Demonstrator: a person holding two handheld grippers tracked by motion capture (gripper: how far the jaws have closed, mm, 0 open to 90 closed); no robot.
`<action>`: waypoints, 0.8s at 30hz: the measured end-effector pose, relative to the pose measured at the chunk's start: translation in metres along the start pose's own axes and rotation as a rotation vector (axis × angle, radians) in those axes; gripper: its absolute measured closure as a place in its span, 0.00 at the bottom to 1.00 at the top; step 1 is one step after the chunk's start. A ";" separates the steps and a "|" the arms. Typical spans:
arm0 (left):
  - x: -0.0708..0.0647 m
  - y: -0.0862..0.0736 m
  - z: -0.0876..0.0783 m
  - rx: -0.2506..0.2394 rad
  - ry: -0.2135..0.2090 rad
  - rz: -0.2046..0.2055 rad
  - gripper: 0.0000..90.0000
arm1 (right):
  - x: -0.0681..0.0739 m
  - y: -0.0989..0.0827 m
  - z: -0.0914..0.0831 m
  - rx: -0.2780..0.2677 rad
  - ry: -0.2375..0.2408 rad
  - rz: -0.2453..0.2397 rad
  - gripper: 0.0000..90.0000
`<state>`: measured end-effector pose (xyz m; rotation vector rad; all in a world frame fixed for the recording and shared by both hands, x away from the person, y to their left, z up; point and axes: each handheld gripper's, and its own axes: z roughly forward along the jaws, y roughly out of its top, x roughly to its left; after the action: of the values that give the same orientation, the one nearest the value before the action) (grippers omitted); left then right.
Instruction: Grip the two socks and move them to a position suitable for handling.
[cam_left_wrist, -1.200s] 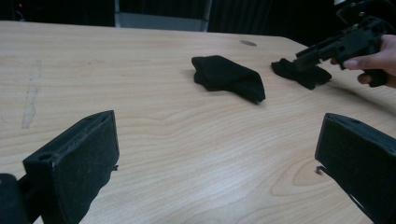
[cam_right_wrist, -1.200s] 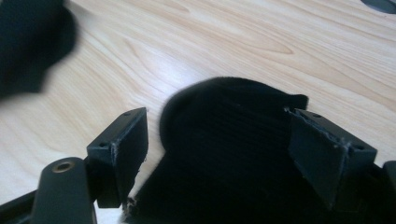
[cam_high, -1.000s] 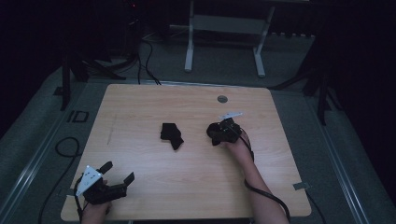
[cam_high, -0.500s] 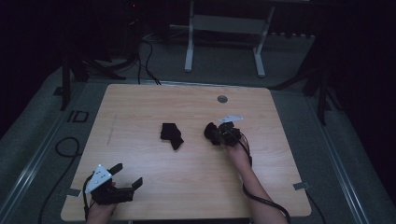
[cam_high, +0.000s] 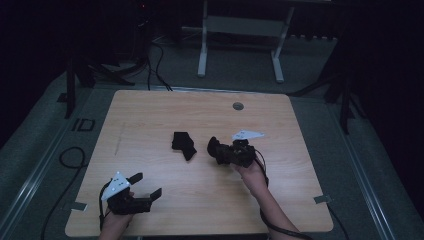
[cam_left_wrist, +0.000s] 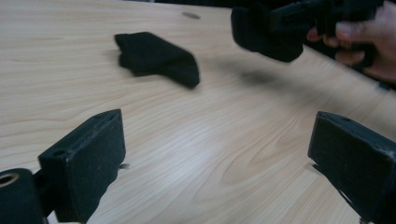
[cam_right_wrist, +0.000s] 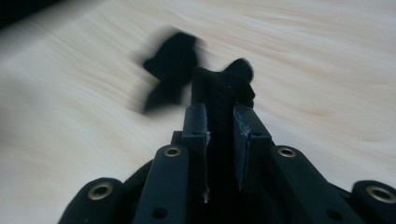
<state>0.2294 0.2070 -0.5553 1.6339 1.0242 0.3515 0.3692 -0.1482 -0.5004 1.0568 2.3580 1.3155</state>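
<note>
A folded black sock (cam_high: 183, 144) (cam_left_wrist: 156, 57) lies at the middle of the wooden table (cam_high: 150, 110). Just right of it my right gripper (cam_high: 216, 150) (cam_right_wrist: 219, 126) hangs above the wood, shut on a second black sock (cam_right_wrist: 224, 88) (cam_left_wrist: 261, 32). Its jaws have just been closing with that sock between them. The lying sock (cam_right_wrist: 170, 65) shows blurred beyond it. Near the front left edge my left gripper (cam_high: 146, 185) (cam_left_wrist: 215, 154) stands open. Its jaws have just been closing a little, with nothing between them.
A round grey grommet (cam_high: 238, 106) sits in the table's far side. Beyond the table stands a white frame on legs (cam_high: 202, 55), with cables on the dark floor (cam_high: 70, 155). Bare wood lies between the two grippers.
The right gripper has closed on a black sock and lifted it, moving left toward the lying sock. The left gripper has slid right along the front edge.
</note>
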 end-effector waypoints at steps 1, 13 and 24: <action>-0.001 0.003 0.004 0.011 -0.011 -0.001 0.06 | 0.006 0.003 -0.005 -0.003 -0.017 -0.047 0.85; -0.029 0.040 0.044 -0.014 -0.197 0.017 0.22 | 0.051 0.009 -0.056 -0.100 0.234 -0.052 0.85; -0.043 0.052 0.081 0.078 -0.289 0.061 0.46 | 0.074 -0.013 -0.053 -0.013 0.237 -0.159 0.85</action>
<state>0.2833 0.1219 -0.5243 1.7298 0.7792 0.1116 0.2830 -0.1352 -0.4719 0.7255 2.5367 1.4637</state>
